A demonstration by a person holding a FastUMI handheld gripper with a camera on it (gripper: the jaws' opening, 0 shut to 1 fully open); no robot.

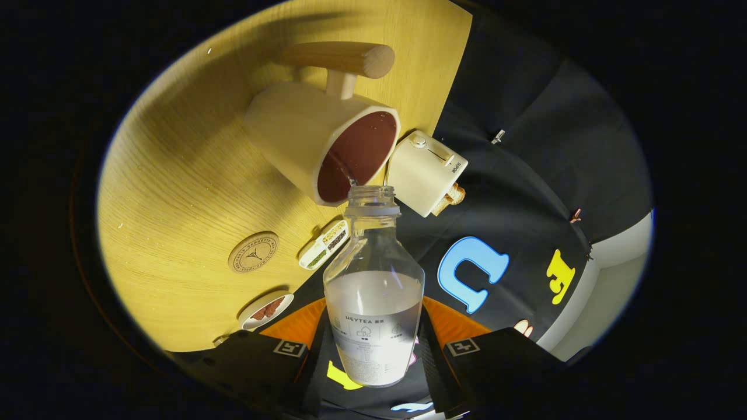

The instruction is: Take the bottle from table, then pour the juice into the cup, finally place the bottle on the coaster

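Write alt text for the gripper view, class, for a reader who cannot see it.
The gripper holds a clear bottle between its fingers, tipped so liquid streams into a cream cup with a wooden handle. A round coaster lies nearby on the wooden table.

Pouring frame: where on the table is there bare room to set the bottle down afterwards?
The gripper is shut on the bottle. The wooden table is bare between the cup and the round coaster. It is crowded along the edge: toaster, small tray, plate.
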